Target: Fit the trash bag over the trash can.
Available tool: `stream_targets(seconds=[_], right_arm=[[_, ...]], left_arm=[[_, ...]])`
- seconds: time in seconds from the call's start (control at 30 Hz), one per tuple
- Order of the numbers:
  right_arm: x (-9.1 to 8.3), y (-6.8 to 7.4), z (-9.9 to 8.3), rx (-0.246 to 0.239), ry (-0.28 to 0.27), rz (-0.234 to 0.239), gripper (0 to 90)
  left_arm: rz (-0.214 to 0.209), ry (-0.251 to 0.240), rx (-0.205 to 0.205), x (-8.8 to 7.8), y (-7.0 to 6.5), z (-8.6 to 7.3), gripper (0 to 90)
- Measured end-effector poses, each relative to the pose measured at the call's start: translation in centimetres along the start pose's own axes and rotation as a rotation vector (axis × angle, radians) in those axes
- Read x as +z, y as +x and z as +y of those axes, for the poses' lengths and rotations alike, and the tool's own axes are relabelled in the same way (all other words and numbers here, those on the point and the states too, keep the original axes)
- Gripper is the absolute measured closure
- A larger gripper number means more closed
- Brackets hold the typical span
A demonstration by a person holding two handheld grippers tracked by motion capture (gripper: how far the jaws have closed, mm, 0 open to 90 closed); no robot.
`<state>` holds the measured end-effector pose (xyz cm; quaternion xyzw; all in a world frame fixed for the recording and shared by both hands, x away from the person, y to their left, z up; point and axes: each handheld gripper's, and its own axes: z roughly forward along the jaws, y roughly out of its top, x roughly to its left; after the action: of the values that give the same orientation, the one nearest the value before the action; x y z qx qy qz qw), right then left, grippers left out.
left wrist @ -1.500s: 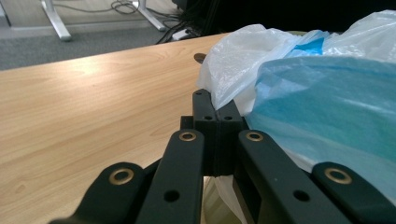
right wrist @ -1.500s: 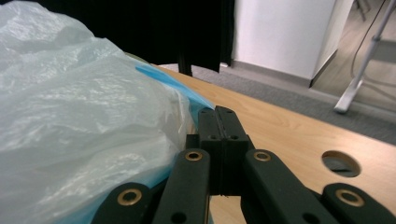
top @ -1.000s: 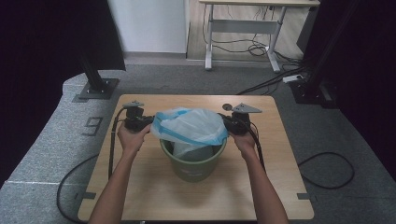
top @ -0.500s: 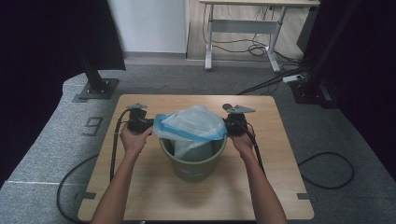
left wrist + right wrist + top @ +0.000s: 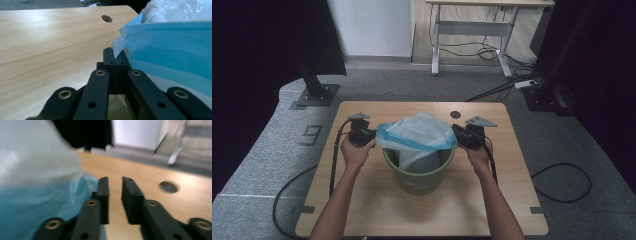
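Your left gripper [image 5: 368, 136] sits at the left side of the bin [image 5: 419, 172], jaws fully closed on the blue hem of the bag [image 5: 419, 132]; in the left gripper view the pinched film [image 5: 117, 50] disappears between the pads, so how much is caught is hidden. The bag drapes over the bin's mouth and covers most of its rim; only the near rim and front wall of the bin show. The bin stands near the middle of the table [image 5: 362, 200].

Your right gripper [image 5: 460, 136] is at the bag's right edge. Its jaws have just been opening: in the right gripper view they stand slightly apart with only bare table seen between them, the bag [image 5: 37, 195] lying just beside the left jaw. That view is blurred, so contact with the film cannot be judged.

Open table lies in front of, behind and on both sides of the bin. A cable hole [image 5: 455, 114] sits past the right gripper.

Count: one bin, one bag, two grippers, one hole.
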<state>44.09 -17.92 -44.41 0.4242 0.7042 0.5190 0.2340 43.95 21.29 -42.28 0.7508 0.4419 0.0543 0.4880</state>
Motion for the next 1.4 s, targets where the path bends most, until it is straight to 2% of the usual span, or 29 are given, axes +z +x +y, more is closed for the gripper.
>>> stream_targets(seconds=[0.13, 0.17, 0.23, 0.3, 0.33, 0.37, 0.43, 0.5, 0.67, 0.73, 0.83, 0.97, 1.13, 1.4], right_arm=[[-1.8, -1.5, 0.7, 0.058, -0.068, -0.043, 66.4], [-2.4, -1.9, 0.8, 0.070, -0.084, -0.035, 66.0], [-3.2, -2.1, 1.0, 0.058, -0.098, -0.014, 64.7], [-4.6, -1.8, 1.4, 0.006, -0.116, 0.013, 62.4], [-5.2, -1.6, 1.5, -0.004, -0.129, 0.027, 61.4], [-6.1, -1.3, 1.7, -0.011, -0.150, 0.069, 60.2], [-7.3, -0.6, 2.0, -0.038, -0.159, 0.118, 59.0], [-8.4, 0.2, 2.2, -0.070, -0.154, 0.180, 57.9], [-9.8, 2.7, 2.4, -0.121, -0.126, 0.283, 54.3], [-10.0, 3.7, 2.3, -0.144, -0.108, 0.316, 52.5], [-9.9, 5.0, 2.1, -0.174, -0.089, 0.336, 49.4], [-9.5, 6.0, 2.1, -0.196, -0.076, 0.358, 47.9], [-8.9, 6.8, 2.3, -0.232, -0.046, 0.368, 48.4], [-7.9, 7.6, 2.3, -0.237, -0.013, 0.370, 48.9]], left_arm=[[-0.010, -0.018, 0.005, -0.5, 0.1, 0.0, 90.0], [-0.011, -0.020, 0.007, -0.6, 0.1, 0.1, 90.0], [-0.010, -0.024, 0.017, -0.8, 0.1, 0.1, 90.0], [-0.007, -0.021, 0.022, -0.9, 0.2, 0.1, 90.0], [-0.007, -0.019, 0.023, -0.9, 0.2, 0.0, 90.0], [-0.007, -0.018, 0.022, -0.9, 0.3, 0.0, 90.0], [-0.010, -0.017, 0.020, -0.9, 0.3, 0.0, 90.0], [-0.008, -0.014, 0.024, -0.9, 0.2, 0.1, 90.0], [-0.009, -0.010, 0.026, -0.9, -0.2, 0.1, 90.0], [-0.010, -0.007, 0.029, -0.9, -0.3, 0.2, 90.0], [-0.021, -0.017, 0.023, -1.1, -0.4, 0.3, 90.0], [-0.020, -0.013, 0.030, -1.1, -0.6, 0.3, 90.0], [-0.025, -0.014, 0.030, -1.0, -0.7, 0.3, 90.0], [-0.031, -0.010, 0.032, -0.9, -0.9, 0.3, 90.0]])
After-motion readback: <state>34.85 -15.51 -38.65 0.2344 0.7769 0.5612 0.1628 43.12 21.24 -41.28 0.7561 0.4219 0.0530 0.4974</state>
